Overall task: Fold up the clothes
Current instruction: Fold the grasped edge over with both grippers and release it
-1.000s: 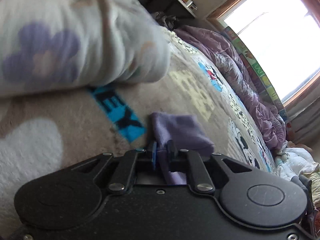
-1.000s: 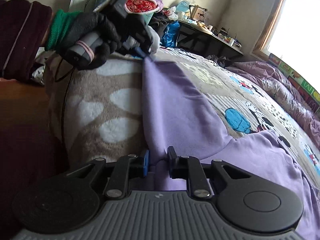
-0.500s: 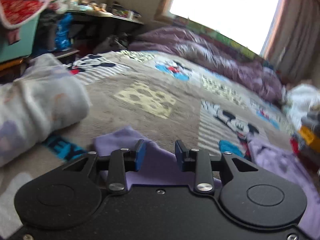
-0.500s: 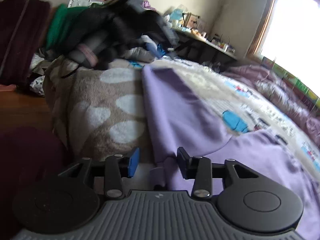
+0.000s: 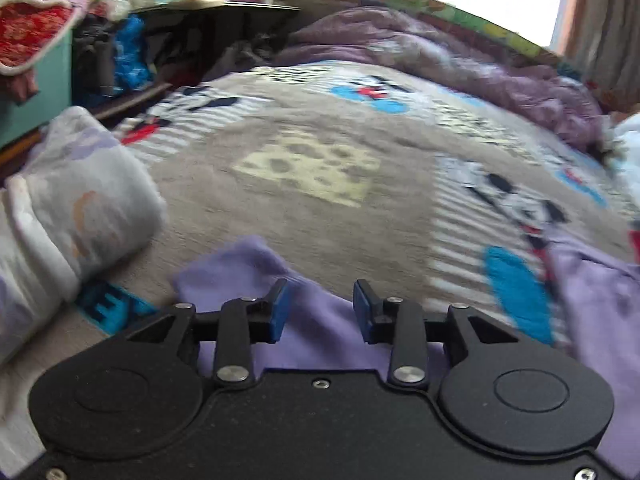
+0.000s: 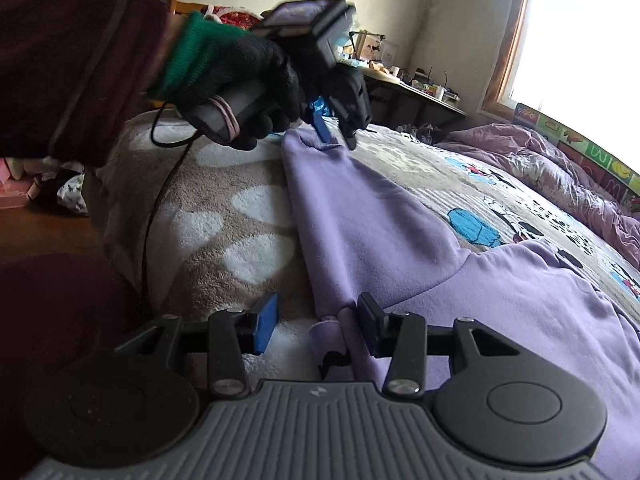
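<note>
A purple sweatshirt (image 6: 500, 288) lies on the bed blanket (image 6: 240, 216), one long sleeve (image 6: 340, 216) stretched flat along the near edge. My right gripper (image 6: 316, 326) is open over the near end of that sleeve, which lies loose between its jaws. My left gripper (image 5: 320, 310) is open just above the sleeve cuff (image 5: 244, 268); in the right wrist view it (image 6: 334, 132) hovers at the sleeve's far end, held by a black-gloved hand (image 6: 256, 80). More purple fabric (image 5: 592, 304) lies at the right in the left wrist view.
A rolled white floral cloth (image 5: 76, 208) lies left of the cuff. A crumpled purple duvet (image 5: 460, 60) lines the far side under the window. A cluttered desk (image 5: 208, 12) and teal box (image 5: 36, 92) stand beyond the bed. Wooden floor (image 6: 48, 232) is at left.
Both grippers have opened and let go of the sleeve, which now lies flat on the blanket. The left gripper has lifted and swung to look across the bed.
</note>
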The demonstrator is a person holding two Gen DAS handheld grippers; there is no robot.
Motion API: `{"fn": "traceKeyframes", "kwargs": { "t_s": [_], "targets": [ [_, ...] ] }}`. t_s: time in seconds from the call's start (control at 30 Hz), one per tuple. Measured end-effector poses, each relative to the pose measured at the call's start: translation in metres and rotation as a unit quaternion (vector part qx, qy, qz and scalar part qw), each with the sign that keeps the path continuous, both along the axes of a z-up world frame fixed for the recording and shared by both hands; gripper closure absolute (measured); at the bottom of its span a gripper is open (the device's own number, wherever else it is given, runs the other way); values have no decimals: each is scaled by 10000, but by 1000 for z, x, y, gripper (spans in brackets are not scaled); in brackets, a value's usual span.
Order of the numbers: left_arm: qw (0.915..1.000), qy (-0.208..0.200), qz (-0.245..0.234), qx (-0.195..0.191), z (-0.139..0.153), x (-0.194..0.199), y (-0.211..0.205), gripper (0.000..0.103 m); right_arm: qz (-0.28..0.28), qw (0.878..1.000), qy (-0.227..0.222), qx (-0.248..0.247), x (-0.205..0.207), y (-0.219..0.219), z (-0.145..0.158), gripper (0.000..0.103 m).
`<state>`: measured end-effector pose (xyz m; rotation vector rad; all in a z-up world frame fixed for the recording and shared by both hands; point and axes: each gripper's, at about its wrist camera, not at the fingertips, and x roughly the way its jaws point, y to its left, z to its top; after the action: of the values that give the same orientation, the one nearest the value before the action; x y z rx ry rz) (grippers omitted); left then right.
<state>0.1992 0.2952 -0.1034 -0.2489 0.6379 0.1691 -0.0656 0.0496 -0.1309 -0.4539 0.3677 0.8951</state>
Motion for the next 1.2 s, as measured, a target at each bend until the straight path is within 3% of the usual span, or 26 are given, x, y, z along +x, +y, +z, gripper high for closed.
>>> {"fn": "traceKeyframes", "kwargs": {
  "t_s": [0.13, 0.2, 0.27, 0.3, 0.47, 0.53, 0.6, 0.63, 0.7, 0.77, 0.9, 1.03, 1.1, 1.2],
  "targets": [
    [9926, -114, -1147, -387, -1, -19, -56, 69, 7, 10000, -11, 77, 2, -2, -1, 57],
    [9894, 111, -1440, -121, -16, -13, -83, 69, -9, 9999, 2, 103, 2, -2, -1, 57],
    [9883, 348, -1456, 306, -36, -1, -99, 68, -22, 9999, 5, 101, 3, -2, -1, 57],
    [9896, 259, -1384, 293, -36, 0, -99, 67, -30, 10000, 11, 89, 3, -2, -1, 57],
    [9896, -48, -1383, 387, -2, -21, -111, 68, -21, 10000, 28, 6, 4, 1, 0, 57],
    [9866, 19, -1602, 300, -8, -21, -121, 66, -7, 10000, 37, -13, 5, 1, 1, 57],
    [9838, 425, -1679, 457, -26, -12, -134, 64, 16, 10000, 5, -70, 2, 0, 3, 57],
    [9840, 426, -1659, 493, -27, -11, -136, 63, 33, 9999, -34, -120, -1, -1, 6, 57],
    [9844, 386, -1632, 534, -25, -12, -142, 64, 106, 9999, -78, -84, -9, -12, 12, 58],
    [9848, 79, -1672, 456, -9, -24, -148, 62, 96, 9999, -67, 80, -19, -35, 20, 58],
    [9836, -232, -1685, 601, 8, -46, -175, 51, -454, 9961, 285, 706, -25, -104, 33, 57],
    [9795, -436, -1922, 425, 9, -64, -215, 48, -1548, 9734, 723, 1525, -18, -196, 40, 56],
    [9755, -514, -2104, 377, 7, -72, -241, 48, -2239, 9479, 906, 2076, -14, -248, 43, 56],
    [9611, -686, -2634, 474, 3, -85, -294, 48, -3337, 8926, 1003, 2861, -9, -325, 43, 51]
  ]
}}
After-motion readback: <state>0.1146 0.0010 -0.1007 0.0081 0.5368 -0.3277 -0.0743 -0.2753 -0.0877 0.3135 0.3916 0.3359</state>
